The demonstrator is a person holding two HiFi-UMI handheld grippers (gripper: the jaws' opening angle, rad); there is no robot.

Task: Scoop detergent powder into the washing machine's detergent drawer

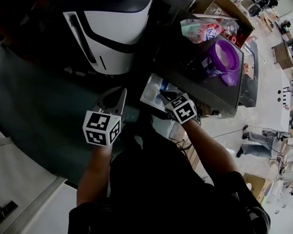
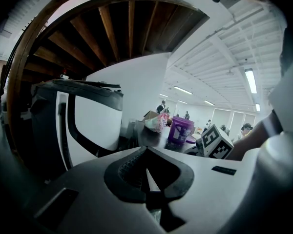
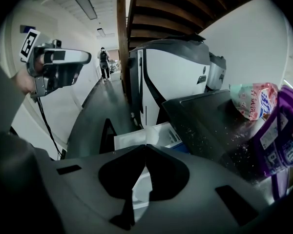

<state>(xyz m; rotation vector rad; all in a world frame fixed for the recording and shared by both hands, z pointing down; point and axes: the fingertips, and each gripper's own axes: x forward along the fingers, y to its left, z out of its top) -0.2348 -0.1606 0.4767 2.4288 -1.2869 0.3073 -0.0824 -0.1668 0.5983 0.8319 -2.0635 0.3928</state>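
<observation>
The white detergent drawer (image 1: 153,92) stands pulled out of the dark washing machine (image 1: 205,84). A purple detergent tub (image 1: 223,57) sits open on the machine's top, its lid beside it. My right gripper (image 1: 162,96) hovers just over the drawer (image 3: 154,133); its jaws meet at the tips (image 3: 145,146) and I see nothing between them. My left gripper (image 1: 118,93) is held to the left of the drawer, above the dark floor. Its jaws (image 2: 146,149) are shut and empty, pointing toward a white-and-black machine (image 2: 88,126). The tub (image 2: 179,129) shows far off in the left gripper view.
A pink bag (image 1: 200,30) and a cardboard box (image 1: 219,5) stand behind the tub. White powder specks (image 3: 212,128) lie scattered on the machine's top. The white-and-black machine (image 1: 112,30) stands at the left. People work at desks in the far right background.
</observation>
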